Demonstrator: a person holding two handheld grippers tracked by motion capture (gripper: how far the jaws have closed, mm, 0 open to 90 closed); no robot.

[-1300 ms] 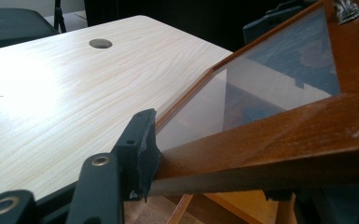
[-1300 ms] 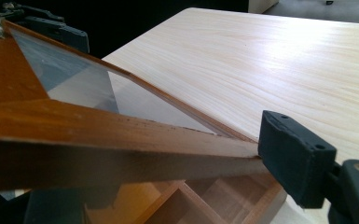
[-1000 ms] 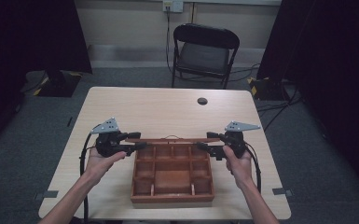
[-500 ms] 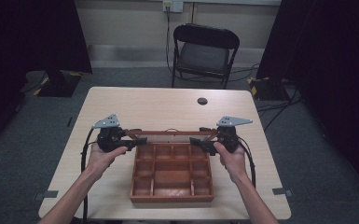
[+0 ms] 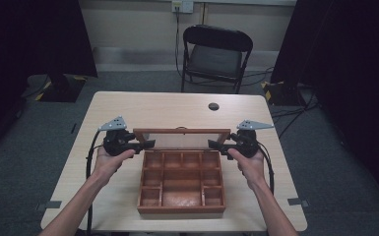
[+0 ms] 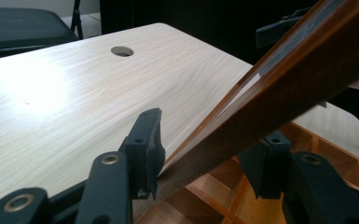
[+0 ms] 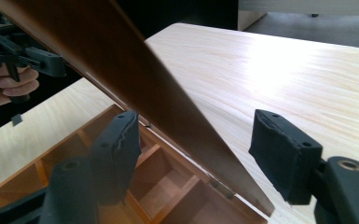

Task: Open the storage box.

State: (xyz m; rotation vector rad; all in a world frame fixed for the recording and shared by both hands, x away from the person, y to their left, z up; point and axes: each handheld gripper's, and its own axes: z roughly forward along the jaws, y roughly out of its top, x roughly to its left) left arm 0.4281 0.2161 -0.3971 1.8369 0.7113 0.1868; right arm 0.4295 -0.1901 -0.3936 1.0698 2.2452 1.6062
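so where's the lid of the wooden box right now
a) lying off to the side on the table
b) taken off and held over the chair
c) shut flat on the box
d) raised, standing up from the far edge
d: the lid stands raised from the far edge of the wooden box, with the left gripper and right gripper at its two ends.

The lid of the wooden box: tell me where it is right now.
In the high view the lid stands raised at the far edge of the wooden box, mid-table, between the left gripper and the right gripper.
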